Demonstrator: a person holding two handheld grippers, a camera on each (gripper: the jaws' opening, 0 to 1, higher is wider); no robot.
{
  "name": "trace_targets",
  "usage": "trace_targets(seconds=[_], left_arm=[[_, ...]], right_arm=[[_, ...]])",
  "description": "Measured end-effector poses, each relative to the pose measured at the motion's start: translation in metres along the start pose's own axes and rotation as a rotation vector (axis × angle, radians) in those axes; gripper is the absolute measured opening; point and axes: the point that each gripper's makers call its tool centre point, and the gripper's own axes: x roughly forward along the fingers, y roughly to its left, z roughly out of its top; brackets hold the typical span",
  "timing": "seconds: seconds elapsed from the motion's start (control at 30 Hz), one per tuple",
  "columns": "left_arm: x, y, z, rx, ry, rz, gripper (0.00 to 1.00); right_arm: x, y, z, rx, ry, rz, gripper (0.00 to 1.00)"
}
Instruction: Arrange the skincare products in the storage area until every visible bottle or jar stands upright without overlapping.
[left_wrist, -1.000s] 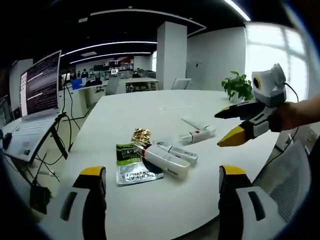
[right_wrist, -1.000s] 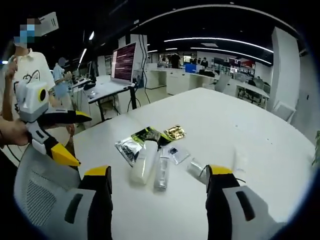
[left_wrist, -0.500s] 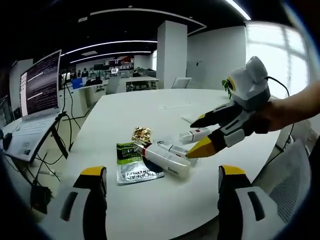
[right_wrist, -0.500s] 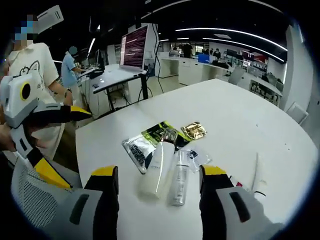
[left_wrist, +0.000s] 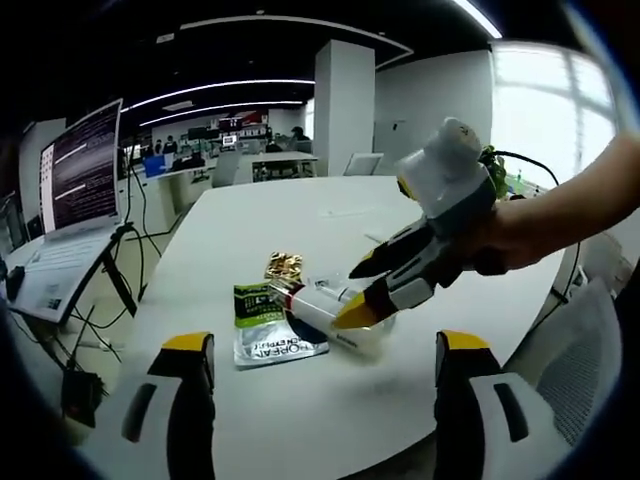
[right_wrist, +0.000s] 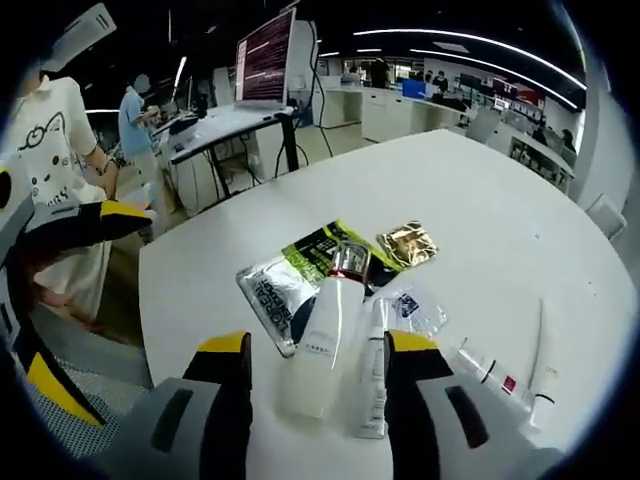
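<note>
Open-plan office: desks (right_wrist: 215, 125), monitors (left_wrist: 80, 165).

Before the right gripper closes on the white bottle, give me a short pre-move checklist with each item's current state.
1. Right gripper open: ok, jaws spread.
2. Large white bottle with red collar between the jaws: ok in the right gripper view, its lower end sits in the gap.
3. Bottle upright: not ok, it lies flat on the white table.
4. Bottle free of overlap: not ok, it rests across the silver and green sachets.
5. Slim clear tube clear of the jaw: cannot tell, it lies right beside the right jaw.
6. Left gripper out of the way: ok, open and held back.
</note>
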Motion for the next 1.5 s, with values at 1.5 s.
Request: trace_targets(seconds=[1.5], left_arm=[[-0.001, 0.007, -0.004, -0.036, 0.008, 0.023, 0.80]], right_arm=[[0.081, -0.013, -0.011, -0.043, 0.419, -0.002, 0.36]])
